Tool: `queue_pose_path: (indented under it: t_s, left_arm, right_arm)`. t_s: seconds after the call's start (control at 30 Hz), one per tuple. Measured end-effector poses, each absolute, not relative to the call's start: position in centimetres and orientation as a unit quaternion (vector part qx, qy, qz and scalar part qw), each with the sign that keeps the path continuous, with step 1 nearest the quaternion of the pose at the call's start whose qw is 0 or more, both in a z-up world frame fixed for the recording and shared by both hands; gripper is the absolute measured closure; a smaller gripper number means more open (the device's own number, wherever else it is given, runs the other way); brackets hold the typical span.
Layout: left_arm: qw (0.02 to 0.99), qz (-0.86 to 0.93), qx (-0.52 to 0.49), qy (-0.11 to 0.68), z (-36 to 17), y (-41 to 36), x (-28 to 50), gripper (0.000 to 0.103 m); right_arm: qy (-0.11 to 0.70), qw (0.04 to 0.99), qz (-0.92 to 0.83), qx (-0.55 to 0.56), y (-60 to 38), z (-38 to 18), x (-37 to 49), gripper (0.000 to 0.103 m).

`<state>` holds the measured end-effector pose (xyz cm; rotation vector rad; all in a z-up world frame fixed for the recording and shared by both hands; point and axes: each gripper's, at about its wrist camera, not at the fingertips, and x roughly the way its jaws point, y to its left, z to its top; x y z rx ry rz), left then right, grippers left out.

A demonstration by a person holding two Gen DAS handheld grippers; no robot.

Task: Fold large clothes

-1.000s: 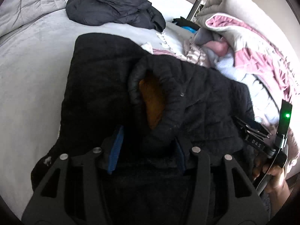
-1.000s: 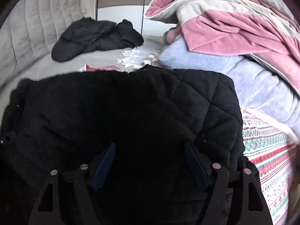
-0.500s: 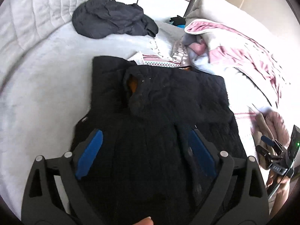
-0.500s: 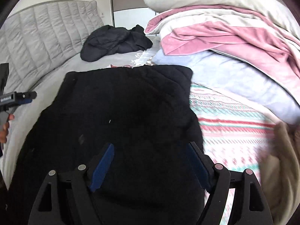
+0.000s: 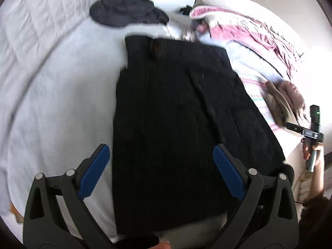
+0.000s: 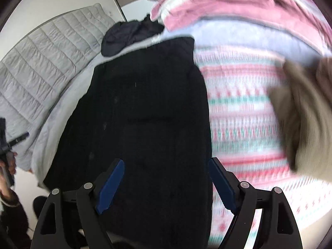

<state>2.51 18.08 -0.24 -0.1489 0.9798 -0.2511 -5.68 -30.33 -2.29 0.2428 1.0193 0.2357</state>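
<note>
**Black coat spread on the bed, both grippers wide and empty**

The bed [image 5: 47,87] fills most of both views, covered in pale grey, with a quilted grey headboard [image 6: 39,70] along its far left side. Across the right side lies a heap of bedding [image 6: 244,12] in pink, white and pale blue, and below it a patterned blanket [image 6: 242,112] striped in pink, red and teal.

The coat [image 5: 176,114] lies flat and lengthwise down the middle of the bed, between the bare grey cover and the patterned blanket; its right edge touches the blanket. Its collar end points away, where a small brown patch of lining [image 5: 155,47] shows. The near hem reaches the edge of the bed.

A second dark garment [image 5: 128,16] sits crumpled near the headboard, well apart from the coat. A tan and brown fuzzy item [image 6: 305,112] rests on the blanket at the right; it is blurred.

The left gripper [image 5: 161,170] hovers above the near part of the coat with its blue-padded fingers spread wide, holding nothing. The right gripper [image 6: 166,182] is likewise above the coat's near end, fingers wide apart and empty. Both views are smeared.
</note>
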Motion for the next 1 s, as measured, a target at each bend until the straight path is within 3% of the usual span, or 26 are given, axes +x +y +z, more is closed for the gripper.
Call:
queue_pose_path:
  t_s: [0.27,0.47,1.0]
  left_arm:
    - [0.832,-0.107,-0.104,0.535,-8.0,20.4,0.2,0.004]
    - [0.797,-0.085,-0.156,0.577,-12.6,22.6,0.3,0.006]
    - [0.787,-0.127,-0.174,0.579,-14.0,22.4,-1.3,0.010]
  right_arm:
    - [0.548,0.801,0.097,0.220,-32.9,-8.3,-7.2,0.019]
    - [0.573,0.782,0.069,0.236,-34.0,-10.3,-7.5,0.019]
    - [0.605,0.762,0.071,0.221,-31.2,-13.3,-5.2,0.019]
